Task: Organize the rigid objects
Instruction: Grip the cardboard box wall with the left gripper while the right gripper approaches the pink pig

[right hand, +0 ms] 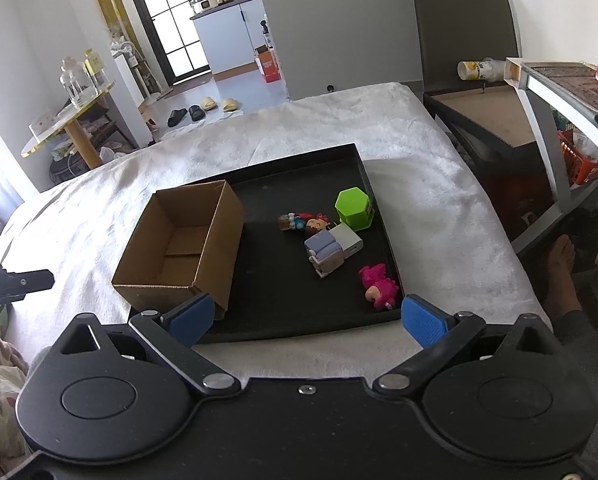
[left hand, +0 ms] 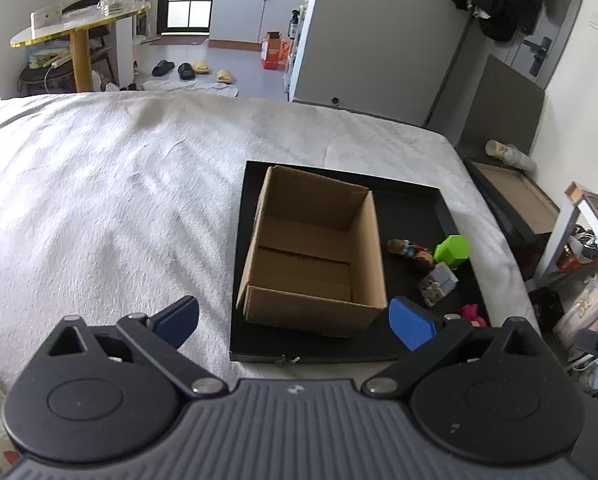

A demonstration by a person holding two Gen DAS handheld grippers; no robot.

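Note:
An open, empty cardboard box (left hand: 311,248) (right hand: 183,244) stands on the left part of a black tray (left hand: 339,346) (right hand: 291,320) on a white bedspread. To its right on the tray lie a green hexagonal block (left hand: 453,250) (right hand: 355,208), a small figurine (left hand: 411,250) (right hand: 305,222), a grey-and-white cube toy (left hand: 439,282) (right hand: 333,250) and a pink plush-like toy (left hand: 473,314) (right hand: 379,286). My left gripper (left hand: 295,320) is open and empty before the box. My right gripper (right hand: 307,316) is open and empty at the tray's near edge.
The white bedspread (left hand: 99,200) (right hand: 439,200) extends left of the tray. A dark side table (right hand: 487,120) and a shelf (right hand: 571,92) stand to the right of the bed. A person's bare foot (right hand: 561,264) is at the right.

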